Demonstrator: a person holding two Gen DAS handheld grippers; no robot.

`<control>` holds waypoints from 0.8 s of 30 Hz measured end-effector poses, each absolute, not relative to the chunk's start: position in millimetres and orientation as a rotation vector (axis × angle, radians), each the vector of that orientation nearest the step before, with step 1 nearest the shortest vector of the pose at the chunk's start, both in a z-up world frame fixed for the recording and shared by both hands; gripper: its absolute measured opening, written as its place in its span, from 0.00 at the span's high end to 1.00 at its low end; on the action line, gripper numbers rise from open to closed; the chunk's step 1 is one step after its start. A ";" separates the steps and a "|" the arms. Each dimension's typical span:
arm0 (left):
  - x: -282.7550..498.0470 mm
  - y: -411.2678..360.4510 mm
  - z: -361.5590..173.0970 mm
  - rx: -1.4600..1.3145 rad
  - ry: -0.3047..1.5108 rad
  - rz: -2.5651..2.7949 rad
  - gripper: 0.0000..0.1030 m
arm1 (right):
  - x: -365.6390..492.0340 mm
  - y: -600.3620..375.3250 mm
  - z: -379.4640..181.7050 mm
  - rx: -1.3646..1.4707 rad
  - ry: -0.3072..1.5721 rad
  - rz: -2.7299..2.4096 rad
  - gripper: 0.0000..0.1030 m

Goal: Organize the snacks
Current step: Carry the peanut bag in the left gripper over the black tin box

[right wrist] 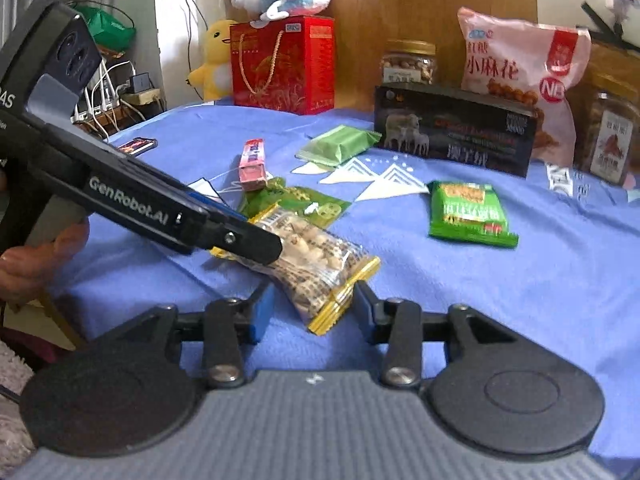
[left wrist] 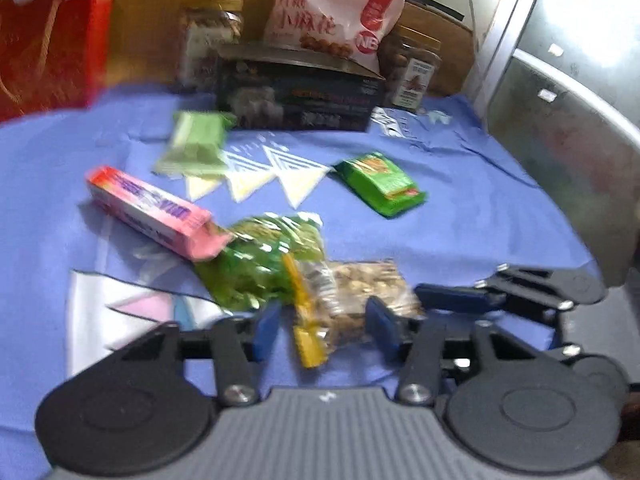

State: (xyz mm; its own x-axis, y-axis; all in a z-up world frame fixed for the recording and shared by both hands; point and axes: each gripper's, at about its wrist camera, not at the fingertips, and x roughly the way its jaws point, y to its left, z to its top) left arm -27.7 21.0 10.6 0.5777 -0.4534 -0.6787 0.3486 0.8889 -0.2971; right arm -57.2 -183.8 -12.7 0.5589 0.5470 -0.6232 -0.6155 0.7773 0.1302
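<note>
A clear peanut packet (left wrist: 352,300) with yellow sealed ends hangs just above the blue cloth (left wrist: 460,220), held from both sides. My left gripper (left wrist: 324,328) has the packet between its blue pads and is shut on it. In the right wrist view that gripper (right wrist: 272,248) reaches in from the left, one finger lying across the packet (right wrist: 316,256). My right gripper (right wrist: 316,308) is shut on the near yellow end. In the left wrist view it (left wrist: 420,296) comes in from the right and meets the packet's end.
On the cloth lie a pink box (left wrist: 152,208), a shiny green bag (left wrist: 260,264), a green packet (right wrist: 470,212) and a pale green packet (right wrist: 336,144). At the back stand a black box (right wrist: 452,128), a pink bag (right wrist: 520,60), jars and a red gift box (right wrist: 284,64).
</note>
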 end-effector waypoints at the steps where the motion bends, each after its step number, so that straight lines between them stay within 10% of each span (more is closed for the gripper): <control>1: -27.9 20.4 10.6 -0.157 0.837 -0.490 0.69 | -57.7 -183.3 -14.3 -0.106 0.699 0.683 0.70; 24: 173.7 -26.3 84.3 -0.074 0.511 -0.366 0.69 | 135.9 -159.7 21.5 -0.223 0.384 0.367 0.74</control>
State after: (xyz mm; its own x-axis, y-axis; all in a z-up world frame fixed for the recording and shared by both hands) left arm 173.7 -26.3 84.3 0.8089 -0.3602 -0.4647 0.3234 0.9326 -0.1600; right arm 135.9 -159.7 21.5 0.8629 0.3054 -0.4027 -0.3887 0.9103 -0.1426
